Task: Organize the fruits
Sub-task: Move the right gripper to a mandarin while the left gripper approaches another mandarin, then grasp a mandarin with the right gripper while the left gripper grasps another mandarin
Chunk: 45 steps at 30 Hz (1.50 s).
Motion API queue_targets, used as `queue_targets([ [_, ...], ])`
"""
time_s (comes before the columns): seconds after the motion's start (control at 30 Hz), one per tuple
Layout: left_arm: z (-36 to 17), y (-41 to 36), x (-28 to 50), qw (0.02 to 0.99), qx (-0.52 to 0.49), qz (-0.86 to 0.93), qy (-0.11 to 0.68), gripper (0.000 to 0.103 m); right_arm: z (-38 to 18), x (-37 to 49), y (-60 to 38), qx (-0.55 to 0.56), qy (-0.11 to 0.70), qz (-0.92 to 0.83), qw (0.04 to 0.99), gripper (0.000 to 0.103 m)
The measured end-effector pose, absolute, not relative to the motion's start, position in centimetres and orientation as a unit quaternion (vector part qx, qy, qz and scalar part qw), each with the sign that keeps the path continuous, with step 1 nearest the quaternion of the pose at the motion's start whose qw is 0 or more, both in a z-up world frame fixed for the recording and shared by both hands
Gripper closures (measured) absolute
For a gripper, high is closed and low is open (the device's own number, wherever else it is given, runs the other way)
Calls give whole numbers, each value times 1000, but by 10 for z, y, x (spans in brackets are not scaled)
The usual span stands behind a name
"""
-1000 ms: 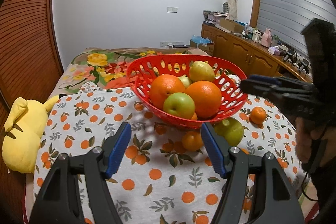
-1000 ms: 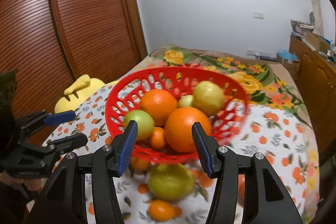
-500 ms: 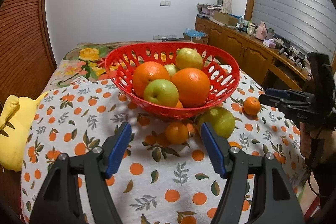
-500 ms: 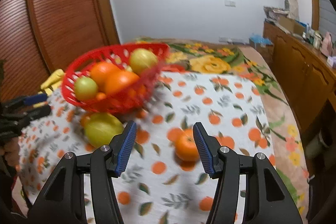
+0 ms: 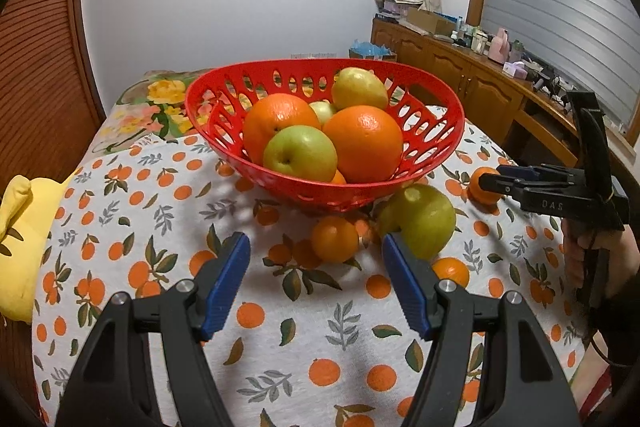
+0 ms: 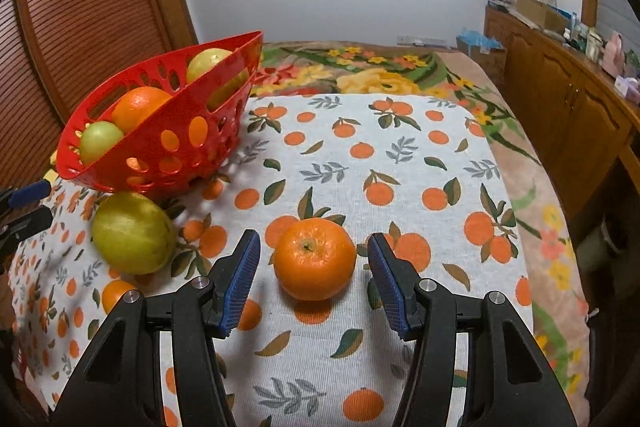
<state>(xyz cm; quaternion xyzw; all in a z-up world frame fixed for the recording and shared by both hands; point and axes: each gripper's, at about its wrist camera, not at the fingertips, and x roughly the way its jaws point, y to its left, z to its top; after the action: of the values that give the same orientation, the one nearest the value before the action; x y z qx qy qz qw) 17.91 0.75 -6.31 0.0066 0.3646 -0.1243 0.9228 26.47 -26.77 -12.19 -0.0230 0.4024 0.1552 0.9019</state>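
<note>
A red basket (image 5: 448, 131) holds two oranges, a green apple (image 5: 300, 153) and a yellow pear. In front of it on the cloth lie a small mandarin (image 5: 335, 238), a big green-yellow fruit (image 5: 420, 221) and another mandarin (image 5: 451, 271). My left gripper (image 5: 314, 238) is open just short of the first mandarin, touching nothing. In the right wrist view a mandarin (image 6: 315, 259) sits on the cloth between the blue pads of my right gripper (image 6: 313, 239), with a gap on each side. The right gripper (image 5: 494, 177) also shows at the right of the left wrist view.
The basket (image 6: 160, 143) and the green-yellow fruit (image 6: 134, 233) lie left of the right gripper. A yellow plush toy (image 5: 20, 227) lies at the table's left edge. A wooden sideboard (image 5: 480, 87) with clutter runs along the right wall. The orange-print cloth (image 6: 400, 167) reaches back to a floral cover.
The right gripper has swung away from the basket, rightward and down, until a loose mandarin sits between its pads. The left gripper has sunk a little toward the fruit in front of the basket.
</note>
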Motion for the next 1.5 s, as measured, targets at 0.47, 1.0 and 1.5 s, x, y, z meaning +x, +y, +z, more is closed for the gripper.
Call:
queue_targets([
  [0.47,-85,-3,195,906,10,-147,397,49,-133,271,-258,-46,419,151,894,59],
  [1.0,-102,-13,219,898,11,-146,416,57,-109,238,-251,-34,385,185,904,59],
  [1.5,-108,-13,222,896,5,-148,420,68,-105,217,-240,-23,375,215,901,59],
])
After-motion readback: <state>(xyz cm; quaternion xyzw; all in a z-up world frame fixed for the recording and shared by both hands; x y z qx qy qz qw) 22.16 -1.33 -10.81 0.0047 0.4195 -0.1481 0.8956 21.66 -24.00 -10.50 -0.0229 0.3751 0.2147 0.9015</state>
